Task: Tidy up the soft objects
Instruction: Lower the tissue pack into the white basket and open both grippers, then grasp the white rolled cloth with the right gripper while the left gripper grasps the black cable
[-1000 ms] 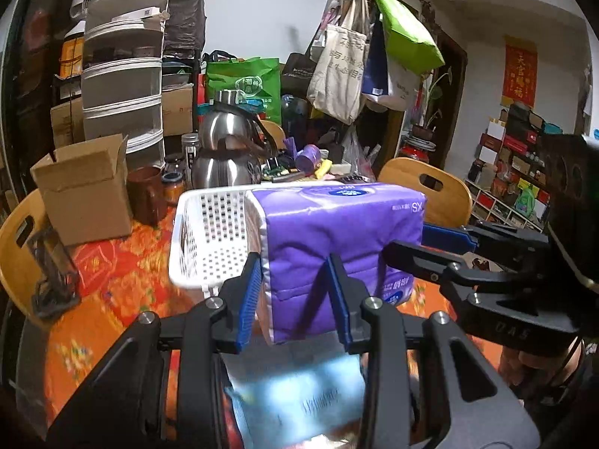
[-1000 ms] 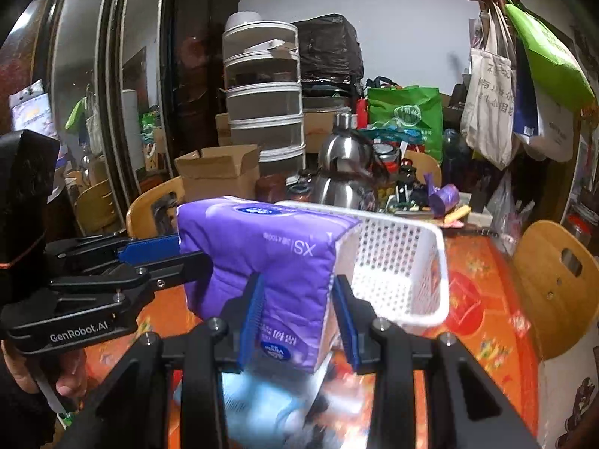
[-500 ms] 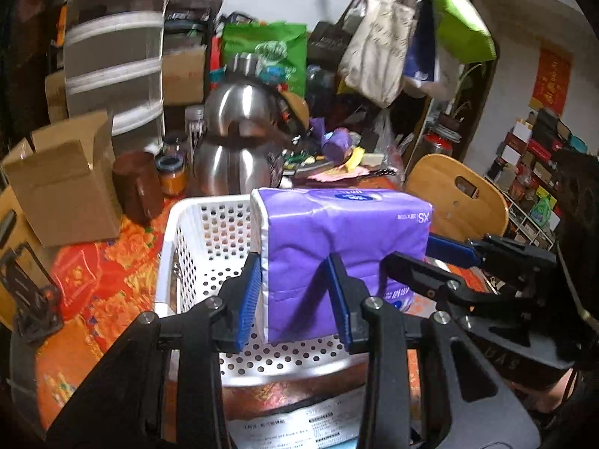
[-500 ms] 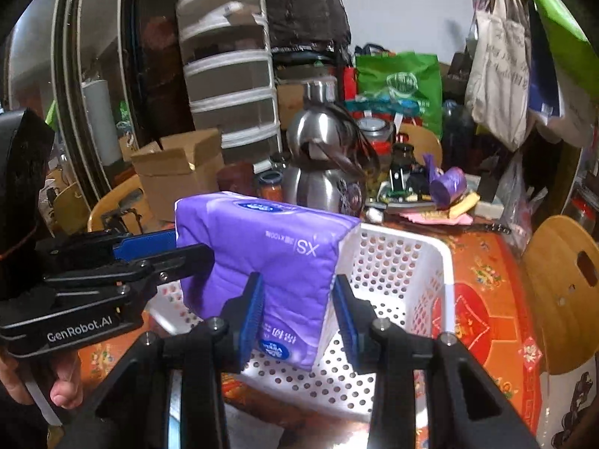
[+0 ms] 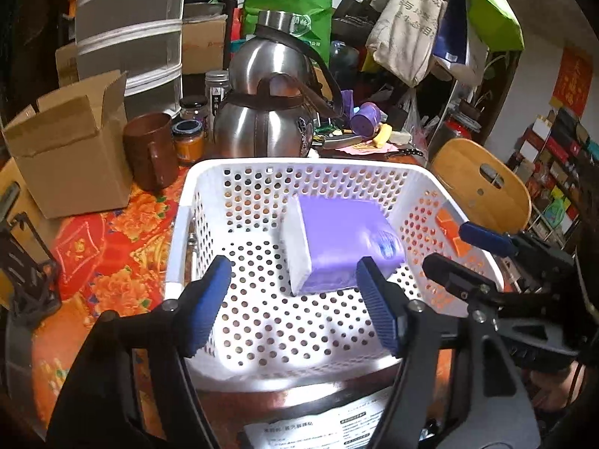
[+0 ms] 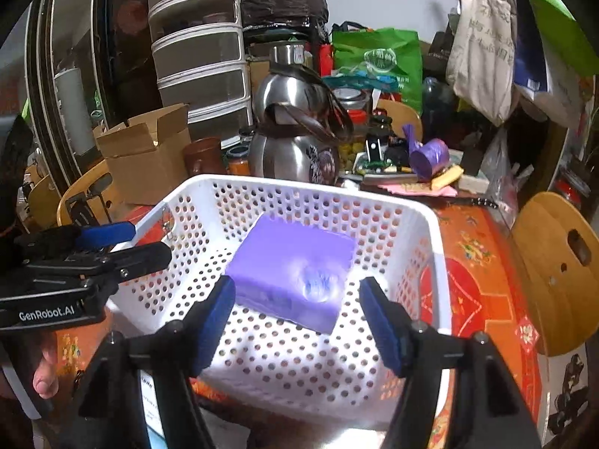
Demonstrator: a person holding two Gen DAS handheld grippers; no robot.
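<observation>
A purple tissue pack (image 5: 342,247) lies flat on the floor of the white perforated basket (image 5: 262,168); it also shows in the right wrist view (image 6: 292,273), inside the basket (image 6: 430,224). My left gripper (image 5: 295,299) is open above the basket's near edge, its jaws apart and holding nothing. My right gripper (image 6: 299,310) is open too, above the basket, with the pack below it. Each gripper shows at the edge of the other's view: the right one (image 5: 468,258), the left one (image 6: 123,243).
A steel kettle (image 5: 269,119), a brown mug (image 5: 149,153), jars and an open cardboard box (image 5: 71,142) stand behind the basket on the orange cloth. A printed sheet (image 5: 318,426) lies in front. A wooden chair (image 5: 483,191) is at the right.
Both grippers opened and let go of the purple pack, which dropped into the basket and lies flat. The grippers moved forward over the basket.
</observation>
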